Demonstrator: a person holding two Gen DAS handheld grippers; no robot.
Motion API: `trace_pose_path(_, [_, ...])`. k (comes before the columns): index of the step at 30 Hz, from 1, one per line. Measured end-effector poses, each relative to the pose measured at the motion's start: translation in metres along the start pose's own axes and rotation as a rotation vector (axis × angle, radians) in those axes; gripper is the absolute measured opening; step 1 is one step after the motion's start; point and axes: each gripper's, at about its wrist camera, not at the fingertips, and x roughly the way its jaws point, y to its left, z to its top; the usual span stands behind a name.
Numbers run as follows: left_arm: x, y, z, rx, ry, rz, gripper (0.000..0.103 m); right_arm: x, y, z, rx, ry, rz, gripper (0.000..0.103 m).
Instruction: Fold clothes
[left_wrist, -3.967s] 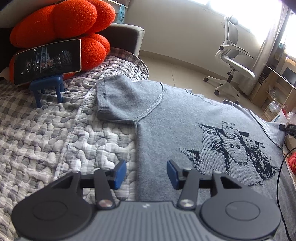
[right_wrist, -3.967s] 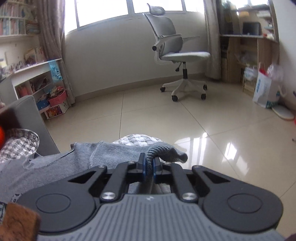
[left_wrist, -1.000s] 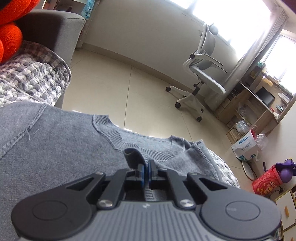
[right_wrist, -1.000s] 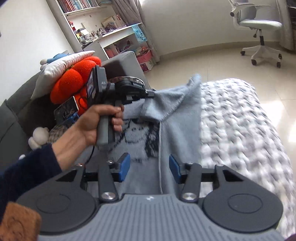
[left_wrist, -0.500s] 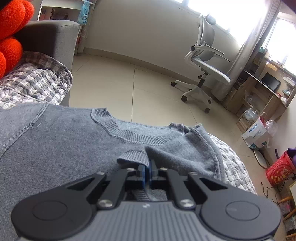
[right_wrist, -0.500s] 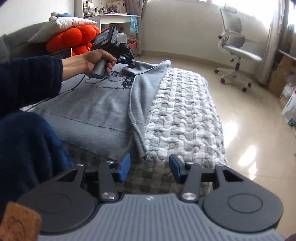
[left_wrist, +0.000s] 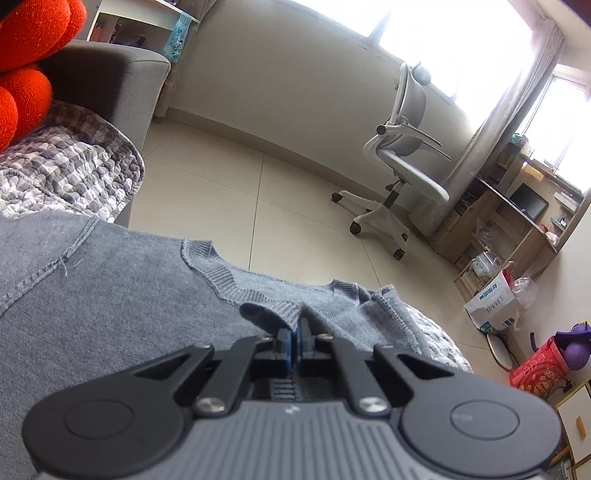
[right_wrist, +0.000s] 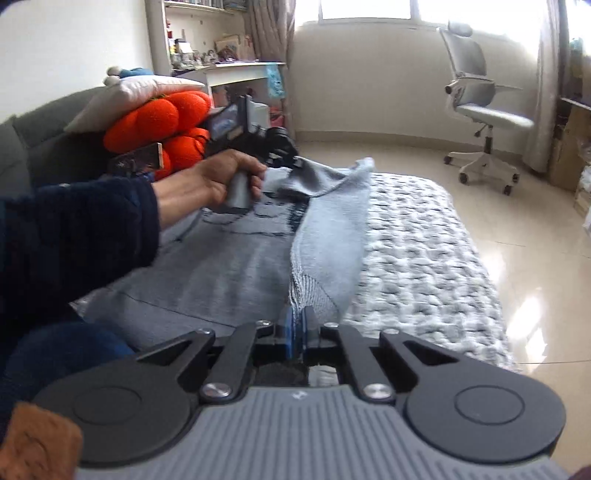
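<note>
A grey knit sweater (left_wrist: 110, 295) lies on a checked quilt. In the left wrist view my left gripper (left_wrist: 297, 332) is shut on a fold of it just below the ribbed collar (left_wrist: 258, 291). The right wrist view shows the sweater (right_wrist: 221, 273) with its right side lifted into a long fold (right_wrist: 332, 236). My right gripper (right_wrist: 297, 325) is shut on the ribbed hem corner of that fold. At the fold's far end a hand (right_wrist: 214, 177) holds the left gripper (right_wrist: 291, 160), which pinches the cloth above the bed.
An orange cushion (right_wrist: 155, 118) and a phone on a stand (right_wrist: 136, 158) sit at the sofa end. The quilt (right_wrist: 417, 251) runs to the bed's right edge, with tiled floor beyond. An office chair (left_wrist: 399, 173) stands near the window, and bags lie by a desk (left_wrist: 495, 299).
My right gripper has swung to the sweater's near hem corner and closed on it. The left gripper keeps its hold below the collar and has barely moved.
</note>
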Motion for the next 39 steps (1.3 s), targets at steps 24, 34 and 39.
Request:
trace_pose_path(24, [-0.003,0.017,-0.001,0.027,0.027,0.023,0.003,0.04,-0.016,-0.011,0.16,0.141,0.284,0.02])
trace_pose_path(34, [-0.01,0.023,-0.001,0.024,0.015,0.054,0.003,0.066,-0.017,-0.022,0.097,0.215,0.162,0.023])
trace_pose_path(39, [-0.014,0.03,0.002,-0.012,0.009,0.05,0.003,0.052,-0.027,-0.017,0.123,0.184,0.176,0.025])
